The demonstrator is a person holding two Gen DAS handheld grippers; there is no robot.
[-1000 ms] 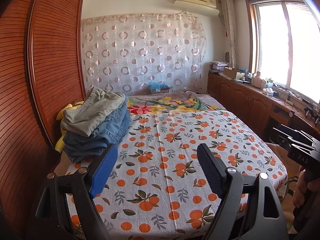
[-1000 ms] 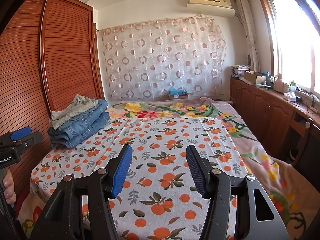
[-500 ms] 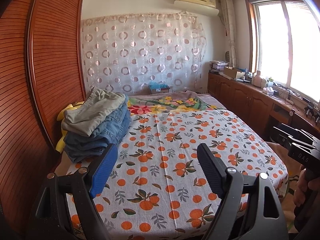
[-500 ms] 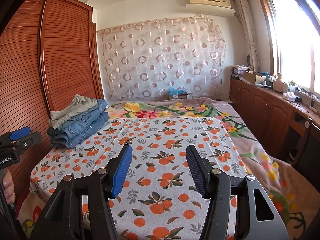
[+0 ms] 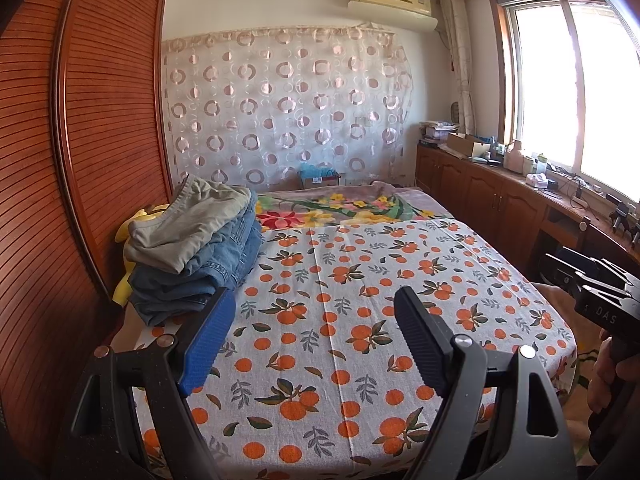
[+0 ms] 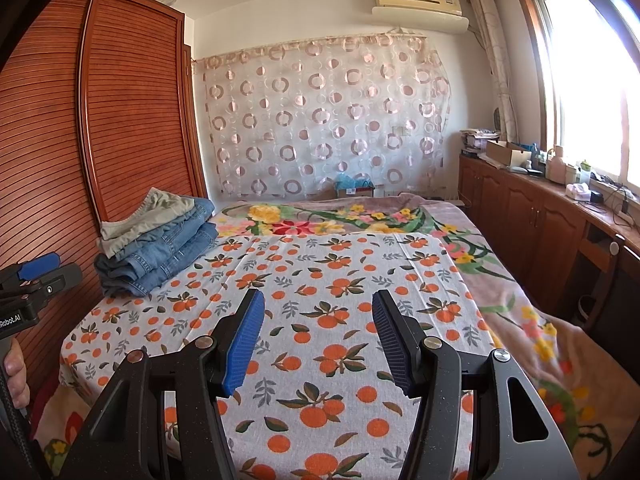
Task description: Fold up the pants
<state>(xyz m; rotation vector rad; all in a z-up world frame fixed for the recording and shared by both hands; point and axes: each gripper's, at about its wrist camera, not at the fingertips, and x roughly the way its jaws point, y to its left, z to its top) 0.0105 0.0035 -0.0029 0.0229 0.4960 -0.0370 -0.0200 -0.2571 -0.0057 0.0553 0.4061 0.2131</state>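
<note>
A bedroom scene. A bed (image 6: 400, 248) filled the middle, spread with a white sheet (image 5: 360, 320) printed with oranges over a floral blanket (image 6: 520, 320). At the bed's far left corner, against a slatted wooden wardrobe (image 5: 100, 140), sat a pile of pants (image 5: 192, 248): several blue jeans with a pale grey-green pair on top. From here the pile looked folded, though I could not tell how neatly. No pants lay spread out on the sheet.

A person stood at the foot of the bed with a tool in each hand. The left tool (image 5: 316, 340) hung over the near left part of the sheet, its jaws spread wide and holding nothing, the pile just beyond its left finger. The right tool (image 6: 318, 340) hovered over the middle of the sheet, jaws also apart and empty. Each tool showed at the edge of the other's view, well apart from it.

My guess was that this fell between garments, with no fold in hand. The next move would likely call for reaching left to the pile, pinching a waistband or hem, and laying one pair flat on the open sheet.
</note>
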